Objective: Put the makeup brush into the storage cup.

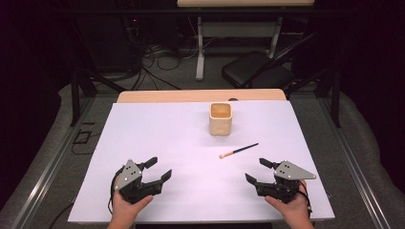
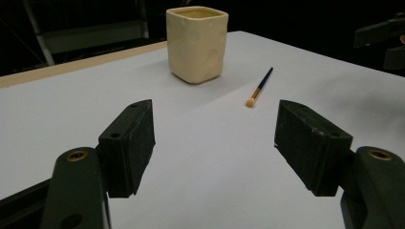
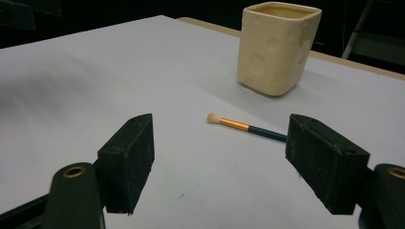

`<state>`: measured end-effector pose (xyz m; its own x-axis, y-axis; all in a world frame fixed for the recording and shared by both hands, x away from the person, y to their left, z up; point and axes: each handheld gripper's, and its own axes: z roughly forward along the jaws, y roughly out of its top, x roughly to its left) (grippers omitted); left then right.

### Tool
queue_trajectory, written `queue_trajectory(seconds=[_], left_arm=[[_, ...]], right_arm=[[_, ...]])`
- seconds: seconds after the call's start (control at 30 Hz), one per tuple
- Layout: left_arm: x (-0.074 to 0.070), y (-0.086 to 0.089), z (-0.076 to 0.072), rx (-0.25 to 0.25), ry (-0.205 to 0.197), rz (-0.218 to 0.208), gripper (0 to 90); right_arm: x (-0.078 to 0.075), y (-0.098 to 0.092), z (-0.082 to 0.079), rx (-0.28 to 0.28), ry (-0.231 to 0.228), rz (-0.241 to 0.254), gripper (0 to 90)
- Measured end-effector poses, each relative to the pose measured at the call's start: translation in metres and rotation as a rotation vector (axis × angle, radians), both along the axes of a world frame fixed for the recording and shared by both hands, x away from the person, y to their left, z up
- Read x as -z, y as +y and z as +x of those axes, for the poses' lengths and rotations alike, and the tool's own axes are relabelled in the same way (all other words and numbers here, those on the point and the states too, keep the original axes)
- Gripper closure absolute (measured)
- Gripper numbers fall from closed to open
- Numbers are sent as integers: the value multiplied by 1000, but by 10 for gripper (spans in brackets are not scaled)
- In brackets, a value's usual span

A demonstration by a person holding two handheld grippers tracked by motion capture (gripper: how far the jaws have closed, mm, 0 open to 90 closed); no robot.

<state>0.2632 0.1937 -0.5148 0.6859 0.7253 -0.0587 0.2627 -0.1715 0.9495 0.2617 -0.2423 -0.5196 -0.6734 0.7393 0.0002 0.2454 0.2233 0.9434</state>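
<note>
- The small brush [image 1: 238, 151] lies flat on the white bench [image 1: 157, 138], apart from everything else, with its pale tip toward the person and its dark handle pointing away to the right.
- The cream cup [image 1: 220, 118] stands upright farther back, near the brush but not touching it, and as far as the high view shows it holds nothing.
- The left claw [image 1: 159, 169] rests low at the near left of the bench, jaws spread wide with nothing between them.
- The right claw [image 1: 256, 171] sits at the near right, nearest the brush, jaws likewise wide apart and holding nothing.
- By this layout the work looks unstarted: the brush is ungrasped, and picking it up and probably setting it in the cup are all left to do.
</note>
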Motion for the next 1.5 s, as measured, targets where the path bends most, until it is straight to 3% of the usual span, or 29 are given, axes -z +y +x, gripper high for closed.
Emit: queue_trajectory(seconds=[0.4,0.97,1.5], left_arm=[[-1,0,0,-13,15,18,299],[-1,3,0,-14,23,17,300],[0,3,1,-15,35,26,300]], right_arm=[[-3,-2,5,-11,46,-14,248],[-15,5,27,-70,158,-139,263],[-28,8,39,-102,202,-247,281]])
